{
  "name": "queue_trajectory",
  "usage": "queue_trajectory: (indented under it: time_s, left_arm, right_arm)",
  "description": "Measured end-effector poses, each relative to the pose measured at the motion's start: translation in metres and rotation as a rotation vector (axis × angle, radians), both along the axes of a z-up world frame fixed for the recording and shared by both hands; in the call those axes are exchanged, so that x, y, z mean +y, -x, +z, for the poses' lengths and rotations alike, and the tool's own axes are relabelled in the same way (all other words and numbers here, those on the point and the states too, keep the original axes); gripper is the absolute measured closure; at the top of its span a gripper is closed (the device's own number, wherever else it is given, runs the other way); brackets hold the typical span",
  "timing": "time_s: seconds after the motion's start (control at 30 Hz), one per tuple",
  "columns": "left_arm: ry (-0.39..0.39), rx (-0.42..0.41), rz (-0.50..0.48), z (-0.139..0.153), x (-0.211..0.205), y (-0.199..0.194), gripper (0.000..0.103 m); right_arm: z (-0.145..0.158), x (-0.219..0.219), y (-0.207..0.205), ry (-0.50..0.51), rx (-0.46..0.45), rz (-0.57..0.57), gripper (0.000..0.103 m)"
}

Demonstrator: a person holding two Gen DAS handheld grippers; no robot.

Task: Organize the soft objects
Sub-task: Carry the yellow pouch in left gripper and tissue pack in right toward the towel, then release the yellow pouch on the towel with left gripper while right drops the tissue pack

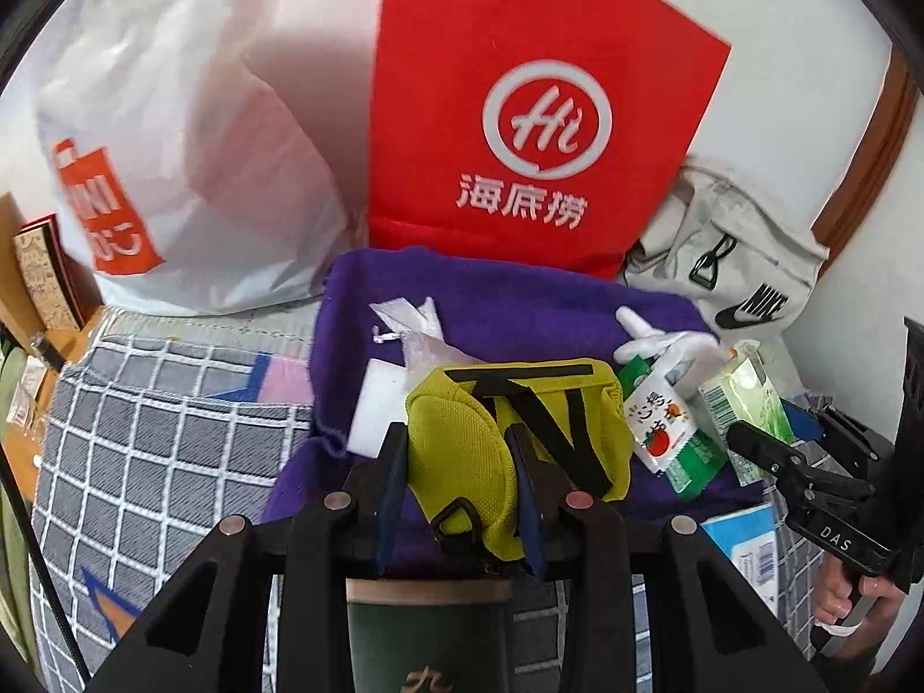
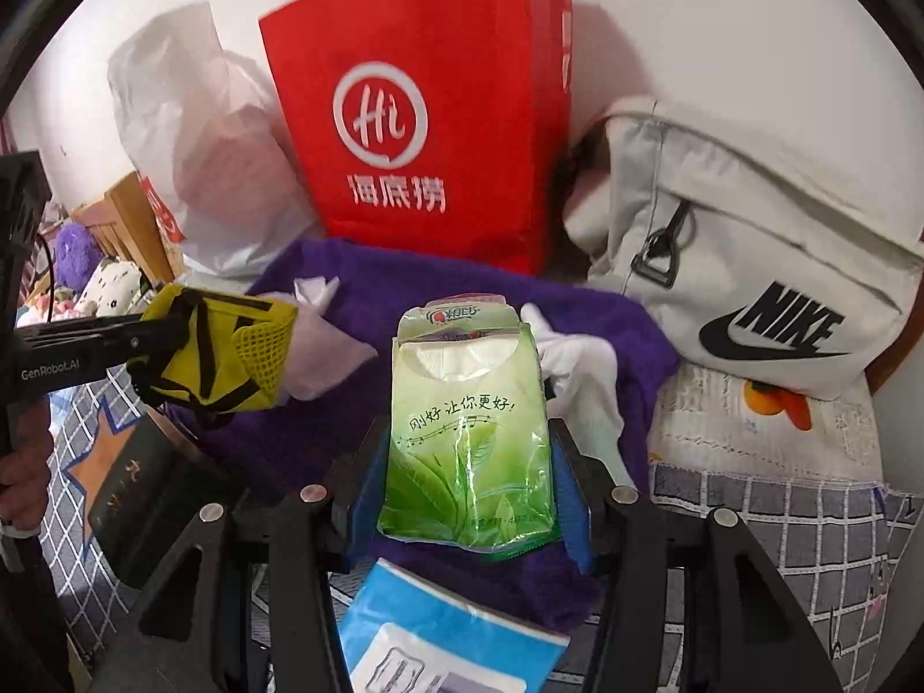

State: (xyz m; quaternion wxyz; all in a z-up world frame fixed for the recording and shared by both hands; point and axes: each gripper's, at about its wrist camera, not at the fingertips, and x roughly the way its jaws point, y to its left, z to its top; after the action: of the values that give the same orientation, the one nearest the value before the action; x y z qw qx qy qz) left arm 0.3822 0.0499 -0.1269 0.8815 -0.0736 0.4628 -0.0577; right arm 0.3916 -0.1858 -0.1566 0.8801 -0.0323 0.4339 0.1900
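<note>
My left gripper [image 1: 459, 453] is shut on a yellow mesh pouch with black straps [image 1: 462, 439] and holds it above a purple towel [image 1: 508, 294]. The pouch also shows in the right wrist view [image 2: 219, 352], at the left. My right gripper [image 2: 468, 462] is shut on a green tissue pack [image 2: 468, 439], held above the same towel [image 2: 404, 283]. In the left wrist view the right gripper [image 1: 768, 450] holds that pack [image 1: 745, 404] at the right. A green-and-white tomato packet [image 1: 670, 433] and white cloth [image 1: 664, 346] lie on the towel.
A red paper bag [image 1: 537, 115] stands behind the towel, a white plastic bag [image 1: 173, 173] to its left and a white Nike bag [image 2: 751, 265] to its right. A blue tissue pack [image 2: 439, 635] and a dark green box [image 1: 427, 635] lie near me on the checked bedspread [image 1: 144, 439].
</note>
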Motion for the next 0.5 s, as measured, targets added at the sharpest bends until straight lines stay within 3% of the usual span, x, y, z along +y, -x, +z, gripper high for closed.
queue_trajectory:
  time_s: [0.5]
  left_arm:
    - [-0.106, 0.048, -0.031, -0.036, -0.019, -0.035, 0.069]
  right_arm:
    - [-0.039, 0.01, -0.03, 0.043, 0.111, 0.051, 0.052]
